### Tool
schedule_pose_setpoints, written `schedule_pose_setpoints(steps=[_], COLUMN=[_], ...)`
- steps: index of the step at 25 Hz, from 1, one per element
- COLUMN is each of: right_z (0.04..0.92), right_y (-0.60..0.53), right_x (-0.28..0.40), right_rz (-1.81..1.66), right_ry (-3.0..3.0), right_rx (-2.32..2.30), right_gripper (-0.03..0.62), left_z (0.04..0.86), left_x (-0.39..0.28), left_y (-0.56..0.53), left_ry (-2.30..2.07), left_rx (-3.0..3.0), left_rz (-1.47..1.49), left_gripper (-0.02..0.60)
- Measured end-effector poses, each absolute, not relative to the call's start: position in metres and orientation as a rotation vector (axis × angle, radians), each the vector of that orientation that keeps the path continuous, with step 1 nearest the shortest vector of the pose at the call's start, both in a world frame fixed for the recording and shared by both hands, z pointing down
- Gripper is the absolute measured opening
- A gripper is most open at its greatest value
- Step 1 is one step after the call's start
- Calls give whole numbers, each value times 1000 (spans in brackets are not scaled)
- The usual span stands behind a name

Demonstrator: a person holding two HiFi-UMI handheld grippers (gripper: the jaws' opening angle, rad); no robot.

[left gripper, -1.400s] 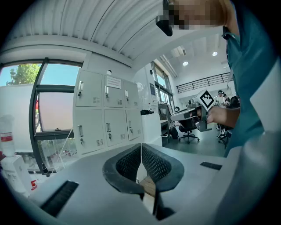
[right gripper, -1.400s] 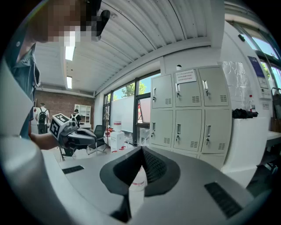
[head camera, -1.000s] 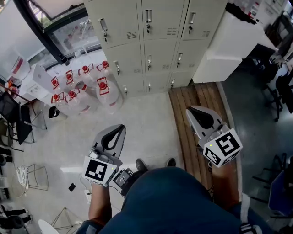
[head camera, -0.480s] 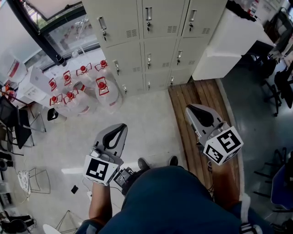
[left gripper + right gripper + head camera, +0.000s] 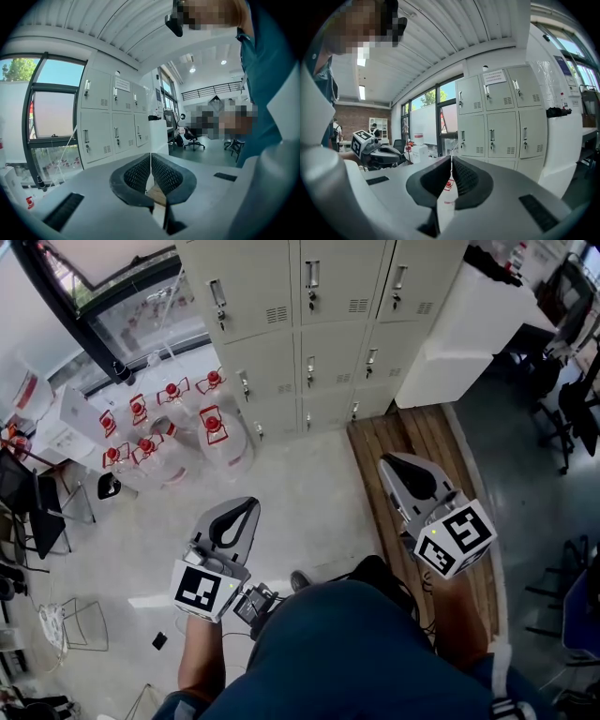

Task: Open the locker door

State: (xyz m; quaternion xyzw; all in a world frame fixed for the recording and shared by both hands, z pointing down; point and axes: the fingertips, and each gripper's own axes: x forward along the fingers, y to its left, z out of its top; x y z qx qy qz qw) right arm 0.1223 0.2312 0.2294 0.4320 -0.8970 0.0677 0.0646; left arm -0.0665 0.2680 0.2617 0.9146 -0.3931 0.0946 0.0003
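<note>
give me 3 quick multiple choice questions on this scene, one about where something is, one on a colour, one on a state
1. Where do the water jugs stand?
A. on the floor beside the lockers
B. on a chair
C. on top of the lockers

2. What colour are the jugs' caps?
A. blue
B. red
C. green

3. How do the jaws of the left gripper stand?
A. wide apart
B. closed on a locker handle
C. closed together, empty

Answers:
1 A: the head view shows them on the floor by the lockers' left end.
2 B: every cap shows red.
3 C: the left gripper view shows the jaws meeting with nothing between them.
</note>
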Motion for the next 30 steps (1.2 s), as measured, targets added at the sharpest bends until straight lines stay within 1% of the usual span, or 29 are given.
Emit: schedule_pose_setpoints(steps=[4,8,15,20,30], right_z=[239,244,238,244,247], right_y=[222,190,129,82,32], right_x=[120,124,125,129,135], right_rz=[223,243,225,240,240], right_ry=[-2686,-2688,-2755,-2769,-2831], right_rx=[1272,1241,1096,1030,850], right_gripper=[37,37,37,37,37], left_z=[270,274,265,268,270], left_x=[-73,-74,-48,-41,-23], left_y=[258,234,193,160,125], left_ry=[-1246,-1301,-1396,-1475,-1615], left_rx=[2850,2812,2762,2704,2604], left_rz=[310,310,274,277,304], left_gripper=[21,21,21,21,21])
